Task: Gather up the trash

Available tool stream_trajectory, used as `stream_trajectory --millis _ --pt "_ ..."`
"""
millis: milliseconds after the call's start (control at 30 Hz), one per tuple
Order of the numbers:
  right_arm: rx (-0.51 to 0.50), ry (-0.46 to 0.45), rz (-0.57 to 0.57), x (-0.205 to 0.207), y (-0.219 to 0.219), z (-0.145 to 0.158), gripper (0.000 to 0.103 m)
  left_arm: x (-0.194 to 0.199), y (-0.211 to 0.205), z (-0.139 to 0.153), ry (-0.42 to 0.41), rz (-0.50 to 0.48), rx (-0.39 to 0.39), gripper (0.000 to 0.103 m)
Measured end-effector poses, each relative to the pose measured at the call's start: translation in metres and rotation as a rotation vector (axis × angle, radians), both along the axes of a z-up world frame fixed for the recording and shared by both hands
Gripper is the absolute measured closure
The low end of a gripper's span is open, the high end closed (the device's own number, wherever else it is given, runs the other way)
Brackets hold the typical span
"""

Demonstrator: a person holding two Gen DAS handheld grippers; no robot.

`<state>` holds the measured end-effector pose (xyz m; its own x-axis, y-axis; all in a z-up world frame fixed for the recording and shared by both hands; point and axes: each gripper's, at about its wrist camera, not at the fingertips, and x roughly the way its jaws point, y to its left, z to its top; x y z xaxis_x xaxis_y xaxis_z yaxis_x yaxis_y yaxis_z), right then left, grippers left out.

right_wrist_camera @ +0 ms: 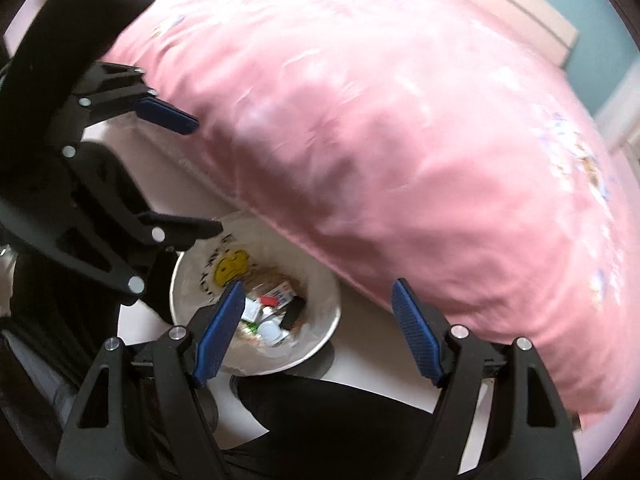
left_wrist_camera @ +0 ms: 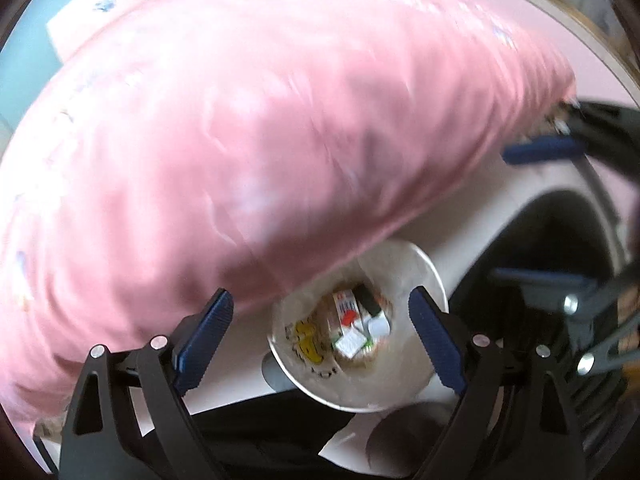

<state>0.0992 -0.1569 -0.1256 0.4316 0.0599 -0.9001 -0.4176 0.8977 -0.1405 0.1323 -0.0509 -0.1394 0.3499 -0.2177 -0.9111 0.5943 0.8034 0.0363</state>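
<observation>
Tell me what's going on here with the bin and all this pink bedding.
A person is collecting trash with two handheld tongs. Both the left tongs and the right tongs are open and empty, pointing down over a white waste bin on the floor beside a bed with a pink duvet. The bin, which has a yellow face on its liner, already holds small wrappers and packets.

A round white trash bin (right_wrist_camera: pixel 316 344) stands on the pale floor (right_wrist_camera: pixel 360 344) just beside the pink quilted bed (right_wrist_camera: pixel 400 140), whose edge overhangs it; small scraps of packaging (right_wrist_camera: pixel 272 312) lie inside.
</observation>
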Motion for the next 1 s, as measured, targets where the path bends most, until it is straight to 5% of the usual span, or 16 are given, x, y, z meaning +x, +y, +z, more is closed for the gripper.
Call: stream_trajectory --millis 500,1000 --pt "0.134 -0.122 -0.394 -0.018 -0.023 0.071 0.028 -0.005 0.012 0.088 -0.176 0.294 -0.084 0.011" --pt "0.14 -0.335 -0.551 -0.067 -0.016 0.142 0.026 -0.056 0.031 0.144 -0.339 0.462 -0.157 0.011"
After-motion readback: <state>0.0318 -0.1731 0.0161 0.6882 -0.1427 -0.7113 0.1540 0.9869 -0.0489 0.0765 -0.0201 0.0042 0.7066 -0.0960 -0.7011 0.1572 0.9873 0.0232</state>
